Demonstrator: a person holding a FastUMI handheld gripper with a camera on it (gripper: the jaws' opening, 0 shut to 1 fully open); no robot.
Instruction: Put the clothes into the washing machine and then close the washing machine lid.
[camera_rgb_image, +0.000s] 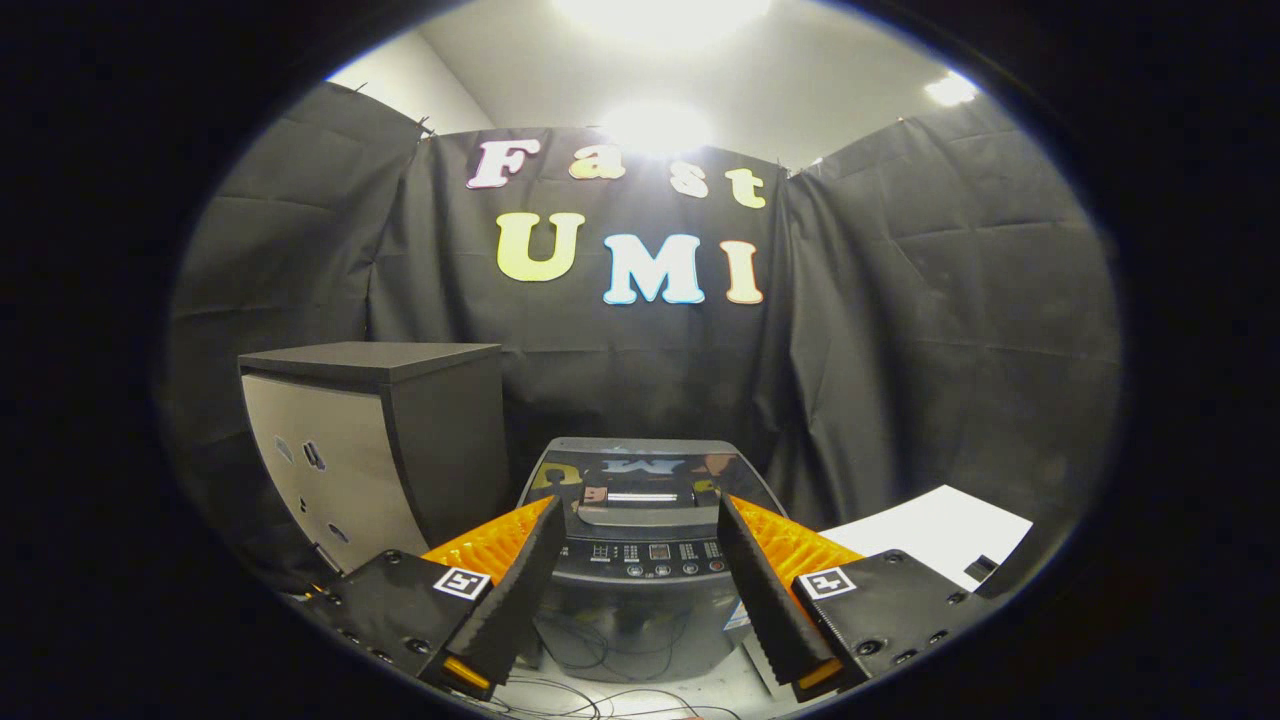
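Observation:
A small top-loading washing machine (640, 560) stands on the floor straight ahead of my gripper (640, 515). Its glossy dark lid (650, 470) lies flat and shut, with a handle (640, 512) at the front and a row of buttons (655, 558) below it. My two fingers (520, 590) are spread wide, one on each side of the machine's front, and hold nothing. I see no clothes in the gripper view.
A dark cabinet (380, 450) with a pale front panel stands left of the machine. A white flat surface (930, 535) lies to the right. Thin cables (600, 690) run over the floor in front of the machine.

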